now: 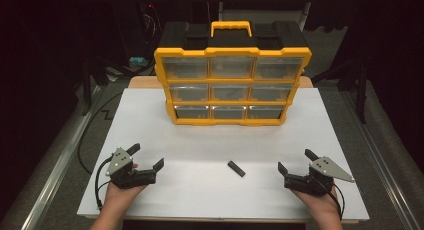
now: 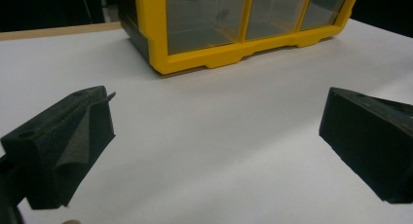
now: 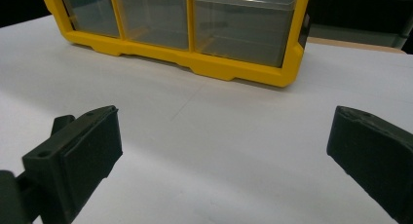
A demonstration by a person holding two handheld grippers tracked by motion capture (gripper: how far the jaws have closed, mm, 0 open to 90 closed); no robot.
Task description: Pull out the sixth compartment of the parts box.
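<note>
At the left of the white worktop [image 1: 200, 155], the left gripper [image 1: 148, 157] rests in the person's hand near the front edge, its jaws spread wide with nothing between them; the left gripper view confirms bare white surface in the gap. Moving rightward, a small dark rectangular block [image 1: 236, 168] lies flat on the worktop between the two grippers, somewhat closer to the right one and touching neither. Behind it, at the far side of the worktop, stands a yellow-framed plastic organiser [image 1: 231, 82] with three rows of clear drawers and a yellow carry handle; all drawers appear pushed in. At the right, the right gripper [image 1: 296, 161] sits in the other hand, its jaws likewise wide apart and empty.

The work appears to be at its very start: both hands are parked and the block is untouched. Judged from the layout, the next move likely calls for the right gripper to swing inward over the block, line its jaws across the block's narrow sides, descend and close. A drawer would probably need pulling open by the other gripper.
</note>
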